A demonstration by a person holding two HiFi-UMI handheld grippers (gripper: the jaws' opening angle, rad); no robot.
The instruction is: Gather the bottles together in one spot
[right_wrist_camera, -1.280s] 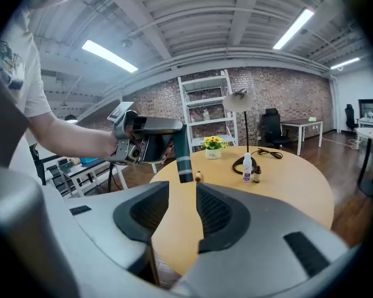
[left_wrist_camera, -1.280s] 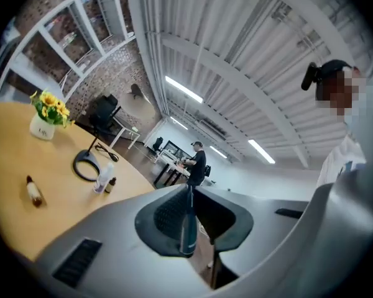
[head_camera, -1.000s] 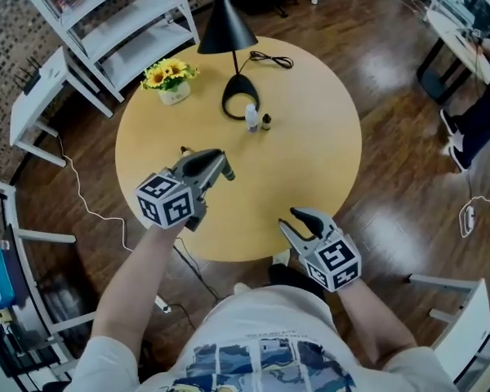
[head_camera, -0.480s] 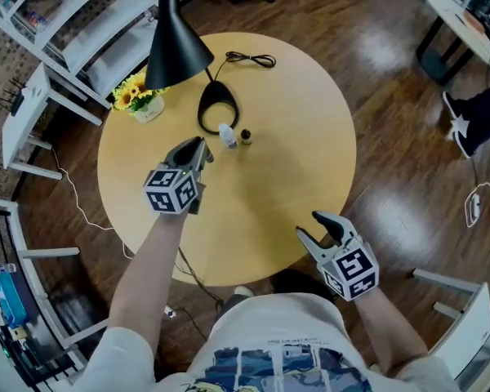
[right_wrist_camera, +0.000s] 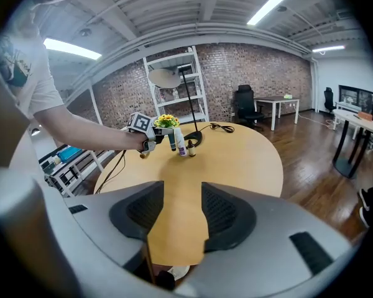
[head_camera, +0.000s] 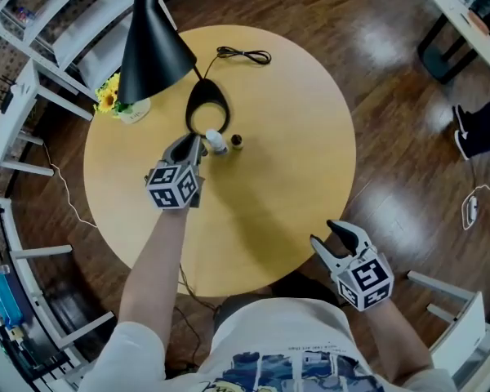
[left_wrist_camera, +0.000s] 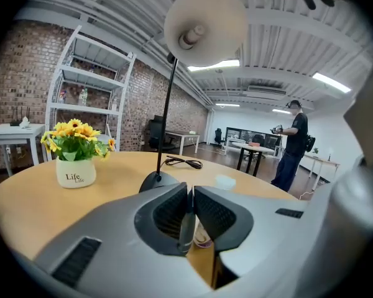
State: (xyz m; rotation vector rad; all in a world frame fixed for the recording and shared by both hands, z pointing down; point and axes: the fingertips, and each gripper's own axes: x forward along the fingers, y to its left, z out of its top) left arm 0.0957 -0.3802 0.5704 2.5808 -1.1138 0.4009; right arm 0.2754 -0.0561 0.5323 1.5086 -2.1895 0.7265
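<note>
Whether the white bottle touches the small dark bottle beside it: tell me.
Apart. In the head view a strip of tabletop shows between the white bottle and the small dark bottle.

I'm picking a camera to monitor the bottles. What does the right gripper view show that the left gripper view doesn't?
Only the right gripper view: the left gripper from outside, holding a slim dark bottle beside the white bottle and small brown bottle. Only the left gripper view: its jaws shut on that dark bottle close up, and a person standing far off. Both: the flower pot, lamp and round table.
</note>
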